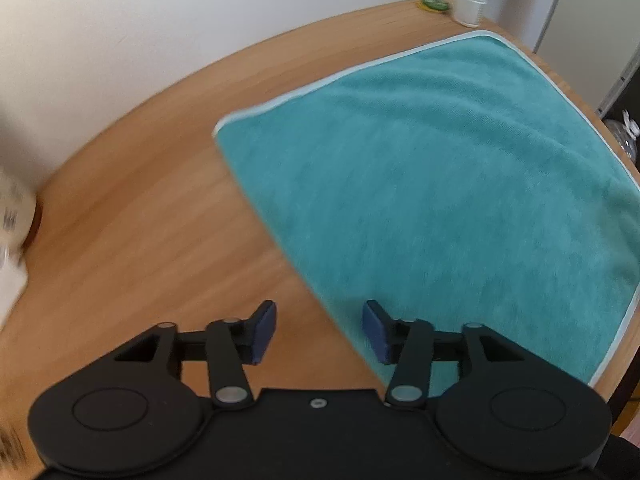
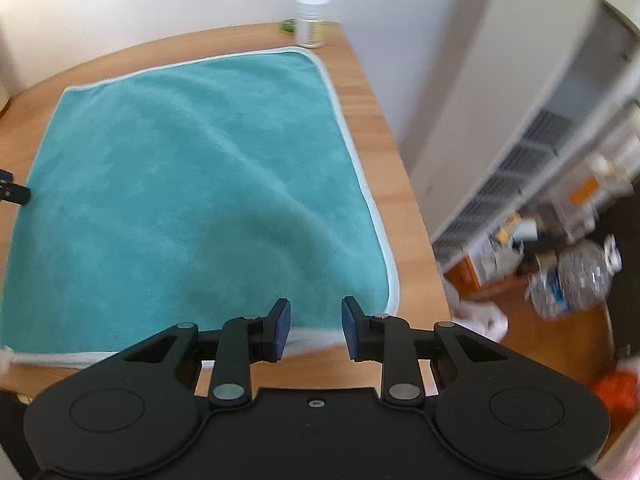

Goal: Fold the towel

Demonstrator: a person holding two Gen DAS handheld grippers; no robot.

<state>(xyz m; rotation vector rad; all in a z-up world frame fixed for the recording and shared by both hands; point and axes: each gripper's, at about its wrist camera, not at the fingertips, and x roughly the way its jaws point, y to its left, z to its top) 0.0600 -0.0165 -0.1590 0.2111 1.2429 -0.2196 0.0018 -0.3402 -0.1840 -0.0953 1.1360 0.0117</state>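
Left gripper (image 1: pixel 319 332), black with blue pads: jaws wide apart, nothing between them. It hangs over the towel's left edge, one pad above bare wood, the other above cloth.

Right gripper (image 2: pixel 315 329), same build: jaws parted, empty, poised above the near right corner of the teal terry towel with pale piping (image 2: pixel 192 184).

Towel lies spread flat on the light wooden tabletop (image 1: pixel 132 236), ahead of both tools.

Beyond its far right corner: white plastic jar (image 2: pixel 312 22), small green object (image 2: pixel 289 25) beside it, white wall behind.

Right of the table: clear plastic water bottle (image 2: pixel 576 276) on the floor; clutter, blurred.
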